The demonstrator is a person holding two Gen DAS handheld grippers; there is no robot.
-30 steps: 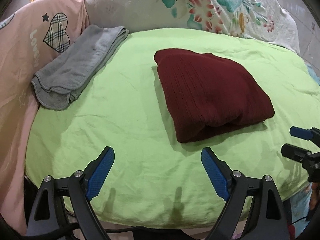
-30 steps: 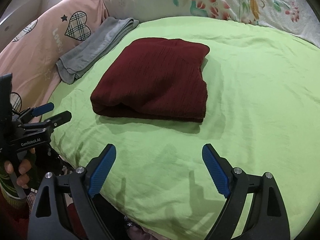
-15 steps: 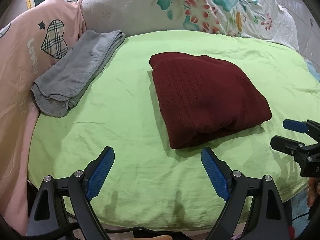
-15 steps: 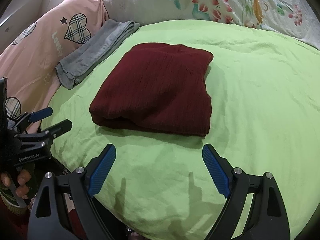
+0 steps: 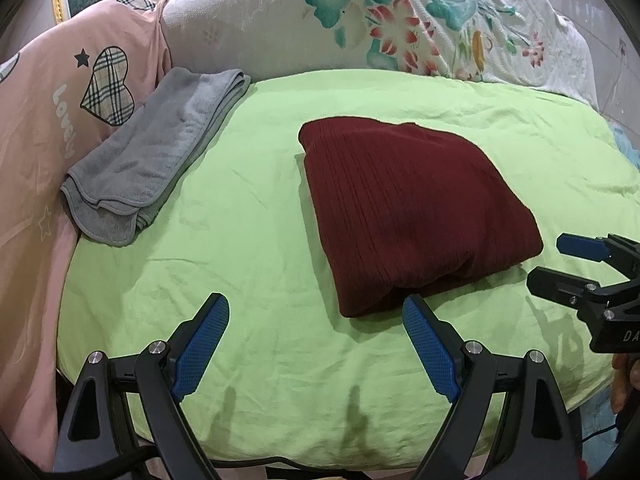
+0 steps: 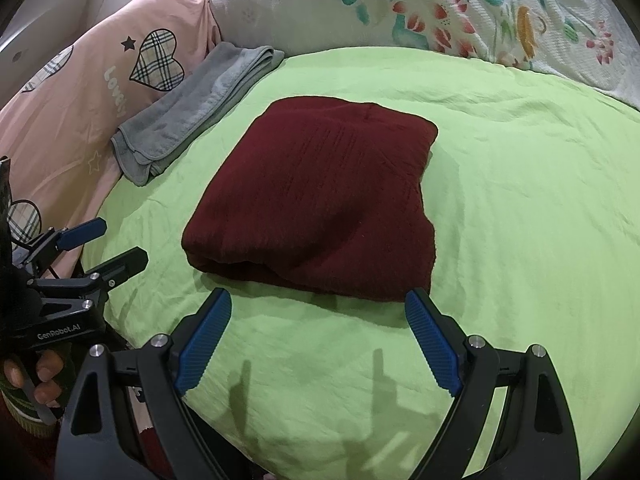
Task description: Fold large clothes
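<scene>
While both grippers hang above the near edge of the bed, neither holds anything. Left gripper [image 5: 316, 344]: jaws spread wide, nothing btwn the blue pads [image 5: 202, 346], only bare green sheet [image 5: 248, 240] below; its shadow falls on the sheet just in front. The right-hand pad's tip sits just short of the near corner of the sweater [image 5: 412, 208] in the left wrist view; can't tell contact, looks apart. Right gripper [image 6: 318, 340]: jaws also wide apart, empty, pads [image 6: 432, 344] hovering over sheet just short of the sweater's near folded edge, not touching it.

Dark red sweater [image 6: 316, 196] lies folded into a rough rectangle, flat on the sheet, about mid-bed, thick fold facing the grippers. Grey towel [image 5: 156, 148], folded, lies well apart from it toward the left, its far side against the pink cover [image 5: 36, 128] w/ plaid hearts. Floral pillow [image 5: 400, 20] sits behind, along the far edge of the sheet.

Each gripper shows in the other's view at the frame edge, jaws parted there too. A person's fingers [image 6: 44, 376] wrap the left gripper's handle, seen low left in the right wrist view.
</scene>
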